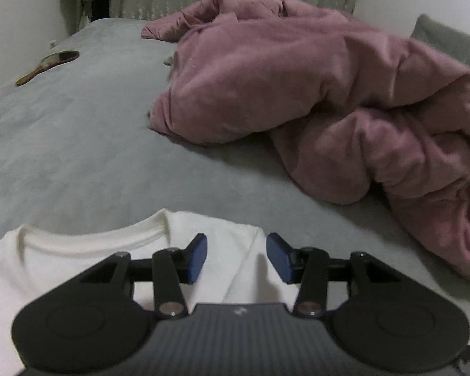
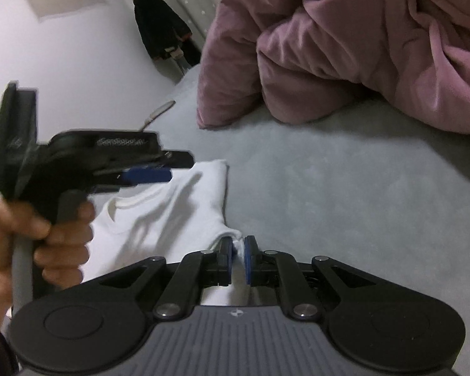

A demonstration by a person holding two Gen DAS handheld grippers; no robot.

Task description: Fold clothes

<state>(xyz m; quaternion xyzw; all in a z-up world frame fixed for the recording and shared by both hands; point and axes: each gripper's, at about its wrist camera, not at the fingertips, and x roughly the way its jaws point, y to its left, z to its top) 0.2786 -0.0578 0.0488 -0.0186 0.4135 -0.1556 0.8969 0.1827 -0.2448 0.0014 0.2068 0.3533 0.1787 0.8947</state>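
White T-shirt (image 2: 172, 206): flat on grey bedspread (image 2: 329, 194), six o'clock of pink blanket (image 2: 360, 47). Right gripper (image 2: 237, 258) pinches its edge; left gripper (image 1: 236, 258) spread, empty, above collar. Advice: regrasp shoulder, fold evenly.

Crumpled pink blanket (image 1: 313, 87) and hand mirror (image 1: 48, 65) on grey bed (image 1: 78, 144)

**Little readable lettering in view**

The black plastic left gripper (image 2: 147, 174), seen from the right wrist camera, carries pale lettering along its upper body, too blurred to read for certain. A small white logo mark sits on each gripper's grey ribbed housing (image 1: 238, 311); it has no letters.
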